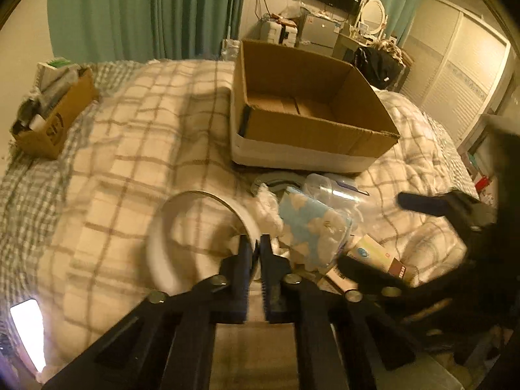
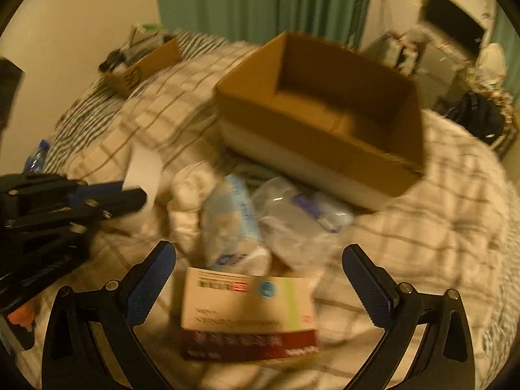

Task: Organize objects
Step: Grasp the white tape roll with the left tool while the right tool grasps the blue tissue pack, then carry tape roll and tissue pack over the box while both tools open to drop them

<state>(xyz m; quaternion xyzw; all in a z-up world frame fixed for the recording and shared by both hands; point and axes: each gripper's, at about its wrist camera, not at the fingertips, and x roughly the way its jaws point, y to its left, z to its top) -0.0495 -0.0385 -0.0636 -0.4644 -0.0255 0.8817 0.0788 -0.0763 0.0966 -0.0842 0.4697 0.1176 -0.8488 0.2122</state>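
My left gripper (image 1: 256, 243) is shut on the rim of a large white tape roll (image 1: 162, 227) held above the checked bedspread. It also shows in the right wrist view (image 2: 143, 175). My right gripper (image 2: 260, 266) is open, its jaws either side of a beige and dark-red carton (image 2: 248, 312) lying on the bed. Behind the carton lies a pile: a blue-and-white tissue pack (image 1: 312, 224), a clear plastic container (image 2: 292, 208) and white cloth (image 2: 191, 188). A large open cardboard box (image 1: 308, 107) sits empty behind the pile.
A smaller cardboard box (image 1: 55, 120) full of items stands at the bed's far left. A water bottle (image 2: 35, 159) lies at the left edge. A lit phone (image 1: 27, 334) lies at the near left. A wardrobe, dresser and dark bag stand beyond the bed on the right.
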